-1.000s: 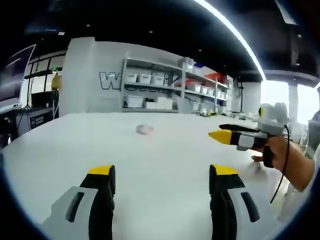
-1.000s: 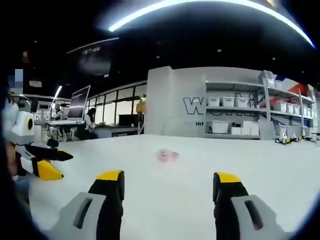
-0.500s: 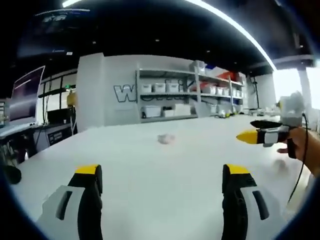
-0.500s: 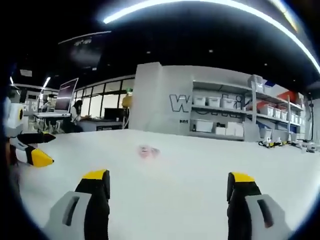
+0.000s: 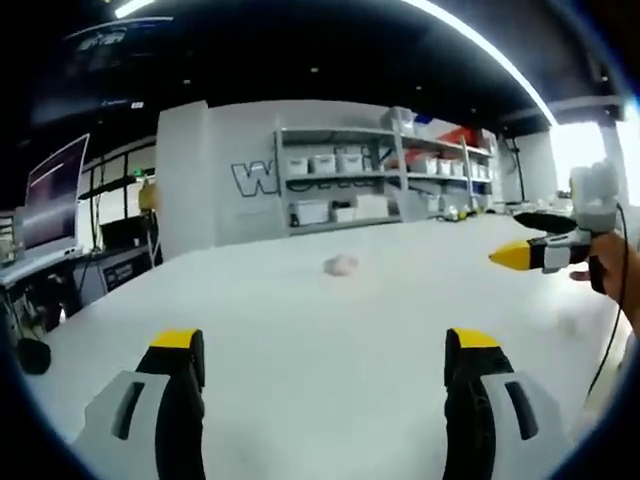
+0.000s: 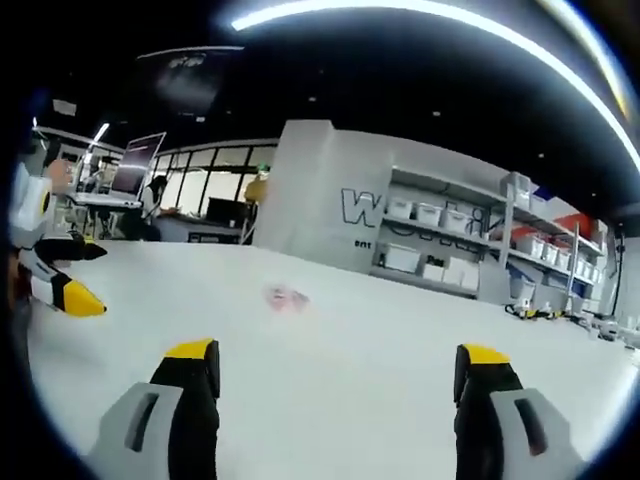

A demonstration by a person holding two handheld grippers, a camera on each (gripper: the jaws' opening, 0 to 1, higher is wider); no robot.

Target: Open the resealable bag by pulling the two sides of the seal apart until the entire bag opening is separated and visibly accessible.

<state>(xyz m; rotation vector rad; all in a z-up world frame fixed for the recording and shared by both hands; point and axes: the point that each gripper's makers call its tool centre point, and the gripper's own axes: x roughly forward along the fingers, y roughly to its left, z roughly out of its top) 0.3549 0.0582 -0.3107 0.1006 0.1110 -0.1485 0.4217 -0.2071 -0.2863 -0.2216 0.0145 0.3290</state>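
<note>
A wide white table (image 5: 300,330) spreads in front; behind it stands a metal shelf rack (image 5: 370,180) with white storage boxes (image 5: 322,163); a dark monitor (image 5: 48,205) stands at the left.

From my feed, the one thing I can partly read is big lettering on the far white wall (image 5: 200,170): a bold "W" (image 5: 246,179) in the left gripper view, the rest hidden behind the shelving (image 5: 350,180). In the right gripper view the wall (image 6: 330,200) shows "W" (image 6: 358,207) too, with smaller print below, too blurred to read.
</note>
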